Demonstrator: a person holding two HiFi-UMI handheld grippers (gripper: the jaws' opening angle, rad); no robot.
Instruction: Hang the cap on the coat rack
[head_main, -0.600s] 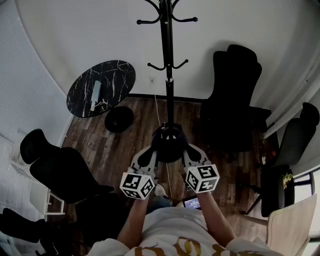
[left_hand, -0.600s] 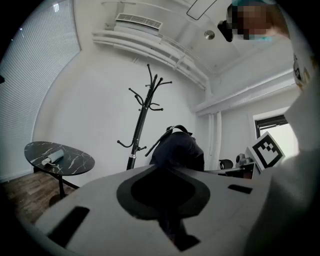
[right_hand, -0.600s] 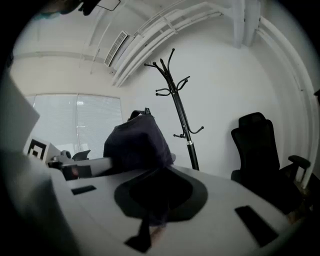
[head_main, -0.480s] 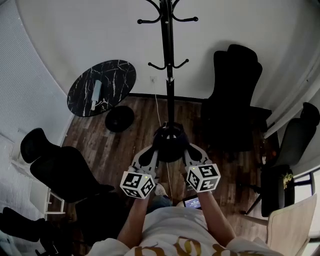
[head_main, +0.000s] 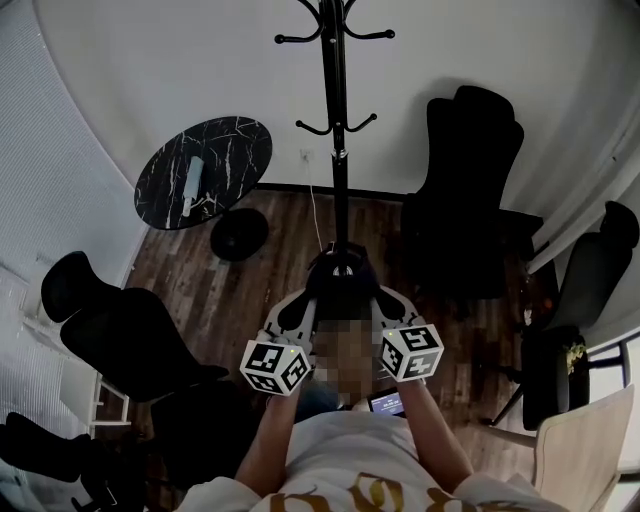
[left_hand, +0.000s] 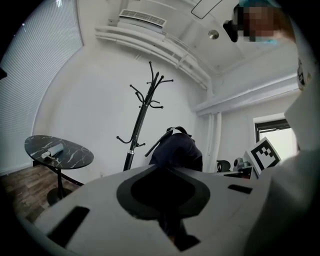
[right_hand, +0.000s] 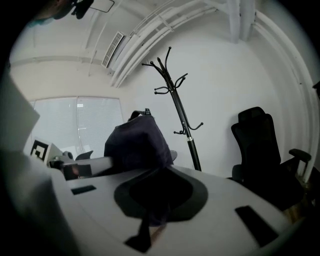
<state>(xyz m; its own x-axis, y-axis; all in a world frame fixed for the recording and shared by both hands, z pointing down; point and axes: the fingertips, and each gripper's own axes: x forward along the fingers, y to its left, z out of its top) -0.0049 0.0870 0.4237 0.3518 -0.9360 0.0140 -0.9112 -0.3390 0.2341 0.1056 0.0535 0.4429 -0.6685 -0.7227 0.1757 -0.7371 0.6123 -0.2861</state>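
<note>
Cap (head_main: 341, 288) between left fingers (head_main: 296, 312), right fingers (head_main: 391, 304)

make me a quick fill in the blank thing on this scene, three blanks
1. The left gripper and right gripper hold the cap, so ___ grippers are shut on it.
2. In the head view the round marble table stands to the ___ of the coat rack.
3. The floor is dark ___.
Missing: both; left; wood.

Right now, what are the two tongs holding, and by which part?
Both hold the dark cap between them: the left tongs pinch its left edge, the right tongs its right edge.
</note>
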